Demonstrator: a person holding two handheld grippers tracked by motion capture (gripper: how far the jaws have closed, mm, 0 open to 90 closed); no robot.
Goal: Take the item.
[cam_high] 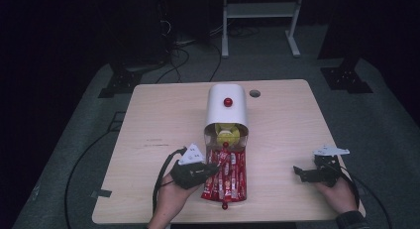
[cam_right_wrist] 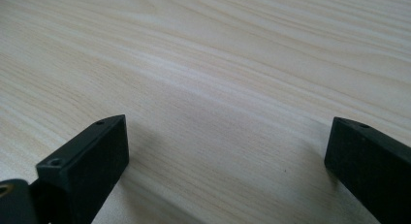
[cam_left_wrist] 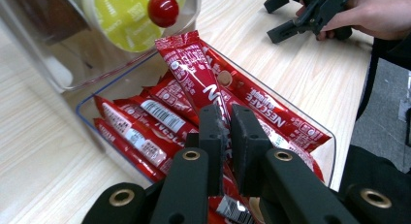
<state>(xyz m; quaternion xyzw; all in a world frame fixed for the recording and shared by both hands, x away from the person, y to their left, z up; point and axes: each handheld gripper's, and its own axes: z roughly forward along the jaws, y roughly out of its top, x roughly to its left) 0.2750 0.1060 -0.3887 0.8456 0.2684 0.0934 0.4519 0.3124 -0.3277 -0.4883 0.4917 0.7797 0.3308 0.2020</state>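
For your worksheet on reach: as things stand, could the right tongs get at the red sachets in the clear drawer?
Probably yes: the right tongs stand open over bare table, nothing between them and the red sachets, though the left tongs already grip one.

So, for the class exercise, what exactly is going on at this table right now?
A person holds a gripper in each hand. The left gripper is shut on one red Nescafe stick sachet, tilting it up out of the clear plastic drawer pulled from a white dispenser with a red knob. Yellow capsules sit inside it. The right gripper rests open over the pale wooden table, holding nothing.
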